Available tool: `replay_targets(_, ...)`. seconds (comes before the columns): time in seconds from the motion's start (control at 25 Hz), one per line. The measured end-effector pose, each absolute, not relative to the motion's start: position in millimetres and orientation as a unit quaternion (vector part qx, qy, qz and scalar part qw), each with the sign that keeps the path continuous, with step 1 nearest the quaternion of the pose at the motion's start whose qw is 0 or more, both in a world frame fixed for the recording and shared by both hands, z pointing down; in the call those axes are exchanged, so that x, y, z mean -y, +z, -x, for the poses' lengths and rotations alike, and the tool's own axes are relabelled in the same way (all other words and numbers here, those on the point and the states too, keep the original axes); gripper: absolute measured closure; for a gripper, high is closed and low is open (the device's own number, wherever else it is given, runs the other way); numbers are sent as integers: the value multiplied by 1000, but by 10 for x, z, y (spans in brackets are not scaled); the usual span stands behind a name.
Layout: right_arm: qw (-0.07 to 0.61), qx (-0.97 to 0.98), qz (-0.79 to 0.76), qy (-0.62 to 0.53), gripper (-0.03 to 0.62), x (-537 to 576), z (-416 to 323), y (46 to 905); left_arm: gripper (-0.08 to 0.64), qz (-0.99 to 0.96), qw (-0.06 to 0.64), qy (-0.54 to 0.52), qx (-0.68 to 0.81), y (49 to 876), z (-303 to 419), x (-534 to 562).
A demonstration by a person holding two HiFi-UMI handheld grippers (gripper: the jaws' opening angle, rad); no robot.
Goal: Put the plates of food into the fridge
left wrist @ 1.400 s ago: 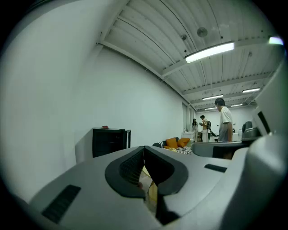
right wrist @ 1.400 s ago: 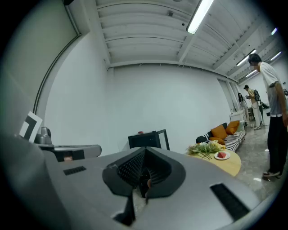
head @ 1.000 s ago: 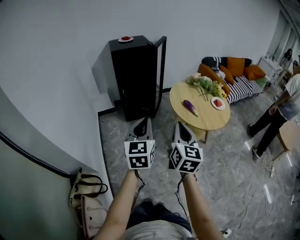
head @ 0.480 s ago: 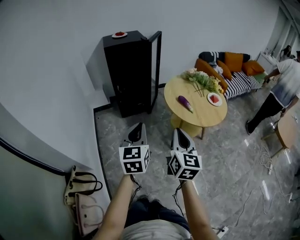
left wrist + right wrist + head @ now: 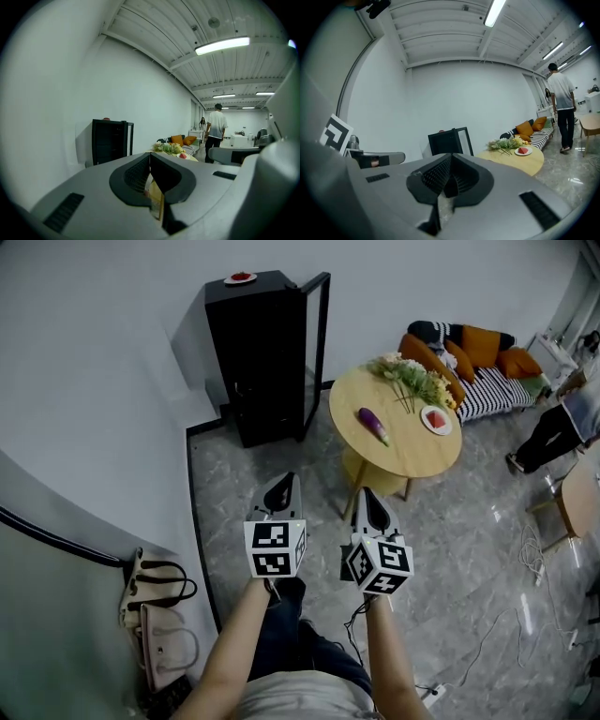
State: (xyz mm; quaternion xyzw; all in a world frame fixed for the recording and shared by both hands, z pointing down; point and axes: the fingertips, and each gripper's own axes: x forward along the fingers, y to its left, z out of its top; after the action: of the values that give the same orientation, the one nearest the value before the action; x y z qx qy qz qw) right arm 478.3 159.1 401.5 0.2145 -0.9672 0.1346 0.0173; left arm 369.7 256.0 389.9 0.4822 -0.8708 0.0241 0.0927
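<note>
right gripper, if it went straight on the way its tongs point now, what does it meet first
Probably the black fridge: the tongs of the right gripper line up with it, and nothing shows in between. The round table sits off to the right and lower. Depth is hard to judge.

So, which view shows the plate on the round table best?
The head view: it looks down on the whole plate. The right gripper view shows it side-on; the left gripper view, only a small, distant glimpse.
</note>
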Motion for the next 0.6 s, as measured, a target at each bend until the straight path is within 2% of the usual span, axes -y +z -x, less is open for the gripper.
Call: replay_targets(0.6, 33, 970, -209, 119, 578, -721, -3579, 4014, 551, -497, 97, 0, 863, 3840, -2415, -1623)
